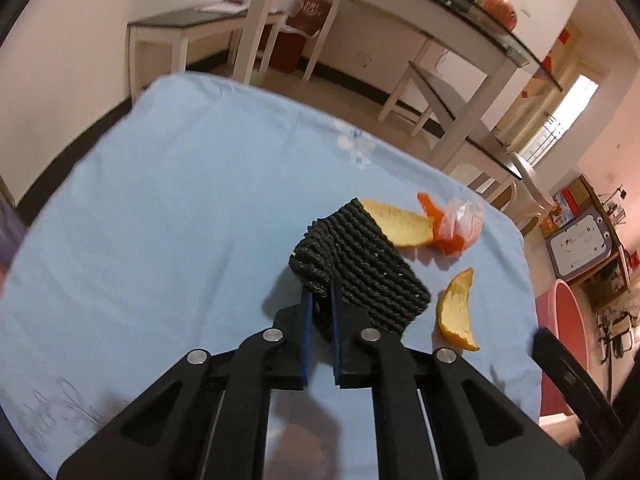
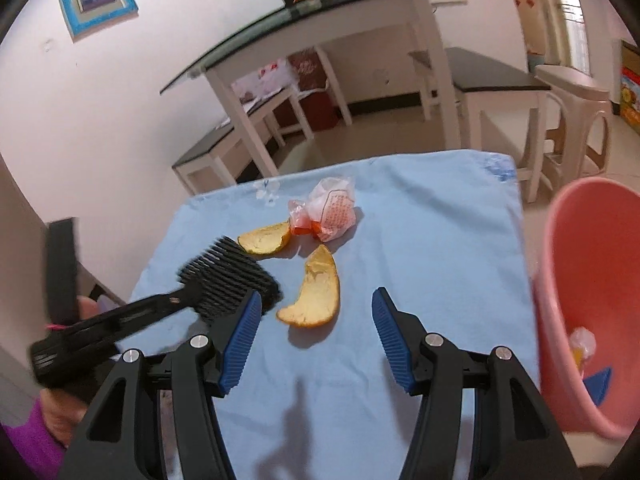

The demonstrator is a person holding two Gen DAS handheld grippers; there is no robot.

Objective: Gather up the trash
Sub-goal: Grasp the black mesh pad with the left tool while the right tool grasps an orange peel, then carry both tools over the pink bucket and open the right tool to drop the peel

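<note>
My left gripper [image 1: 320, 300] is shut on the handle of a black brush [image 1: 360, 264], whose head rests on the light blue tablecloth [image 1: 160, 208]. The brush also shows in the right wrist view [image 2: 228, 280]. Two orange peels lie by it: a far one [image 2: 265, 238] touching the bristles and a near one [image 2: 314, 290]. A crumpled clear wrapper with orange print [image 2: 330, 210] lies behind them. My right gripper [image 2: 316, 300] is open and empty, its blue pads on either side of the near peel [image 1: 456, 308].
A pink bin [image 2: 592, 288] stands off the table's right edge, with a wrapper inside it. A glass-topped white table [image 2: 320, 20], dark benches [image 2: 492, 76] and a plastic stool [image 2: 572, 120] stand on the floor beyond the table's far edge.
</note>
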